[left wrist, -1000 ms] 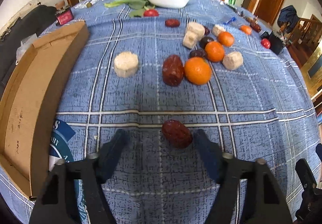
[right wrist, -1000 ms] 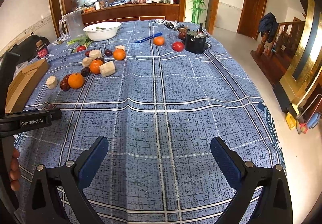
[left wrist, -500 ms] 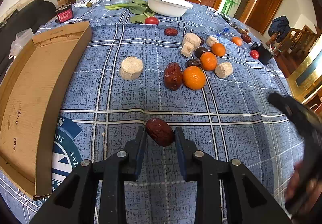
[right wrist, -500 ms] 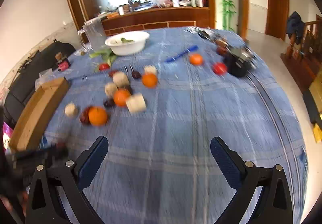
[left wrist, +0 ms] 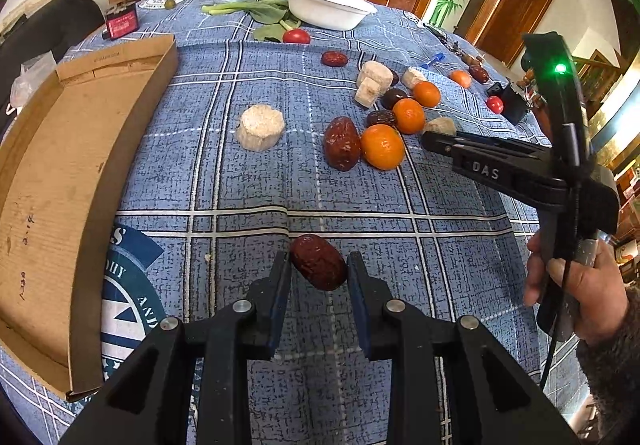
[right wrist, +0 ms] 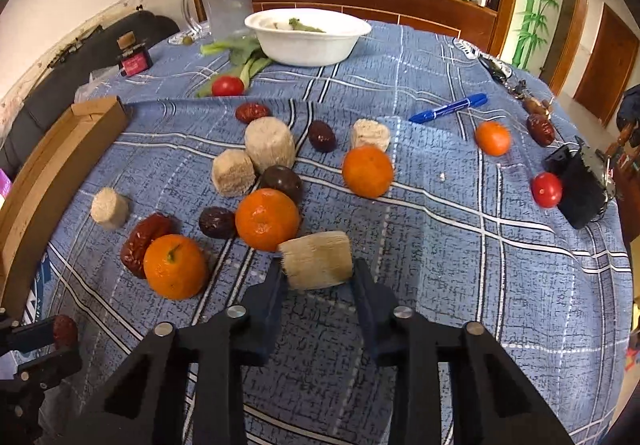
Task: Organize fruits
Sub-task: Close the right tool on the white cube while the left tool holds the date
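Tongs on the left are clamped on a dark red date, both pads pressing its sides just above the blue plaid tabletop. A shallow cardboard tray lies to the left of it, its near edge over a printed emblem on the cloth.

Right tongs are closing around a pale fibrous chunk; the chunk sits between the pads, which appear to touch its 2 sides. Just beyond it lies a cluster: an orange touching the chunk's upper left corner, a second orange beside a wrinkled red date, a third orange farther back, dark dates and more pale chunks.

In the left wrist view, a hand in a fuzzy sleeve grips the right tool's handle. A white bowl, a clear jug and greens stand at the far edge; a blue marker lies to the right.
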A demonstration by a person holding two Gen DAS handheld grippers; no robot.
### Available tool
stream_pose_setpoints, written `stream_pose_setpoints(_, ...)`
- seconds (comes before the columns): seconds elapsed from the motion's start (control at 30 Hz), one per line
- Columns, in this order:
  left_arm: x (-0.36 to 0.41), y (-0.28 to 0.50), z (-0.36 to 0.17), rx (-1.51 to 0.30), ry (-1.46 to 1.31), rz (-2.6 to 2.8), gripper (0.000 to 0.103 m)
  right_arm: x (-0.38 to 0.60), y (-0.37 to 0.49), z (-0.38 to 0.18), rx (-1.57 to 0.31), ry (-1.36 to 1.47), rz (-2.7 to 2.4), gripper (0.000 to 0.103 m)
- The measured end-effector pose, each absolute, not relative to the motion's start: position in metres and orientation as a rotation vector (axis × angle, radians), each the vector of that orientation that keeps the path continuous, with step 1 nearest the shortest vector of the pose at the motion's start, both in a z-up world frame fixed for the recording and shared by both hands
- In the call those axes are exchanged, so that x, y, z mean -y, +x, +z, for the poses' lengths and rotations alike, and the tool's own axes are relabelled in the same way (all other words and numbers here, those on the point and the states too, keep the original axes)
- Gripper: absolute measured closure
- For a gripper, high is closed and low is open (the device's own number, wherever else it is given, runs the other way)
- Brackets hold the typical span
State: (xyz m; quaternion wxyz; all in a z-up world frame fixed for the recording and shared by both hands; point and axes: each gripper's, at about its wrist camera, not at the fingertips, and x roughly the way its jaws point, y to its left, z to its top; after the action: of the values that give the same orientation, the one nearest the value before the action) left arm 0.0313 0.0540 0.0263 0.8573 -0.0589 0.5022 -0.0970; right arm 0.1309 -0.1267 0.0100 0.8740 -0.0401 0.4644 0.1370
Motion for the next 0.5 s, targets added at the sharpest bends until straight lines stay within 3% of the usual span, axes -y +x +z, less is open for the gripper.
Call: stream_pose_setpoints(0.5,-0.058,0.010,0.035,-1.027,-0.159,-0.284,0.076,0.144,0.040,0.043,-0.929,0.004,0.272,0.070)
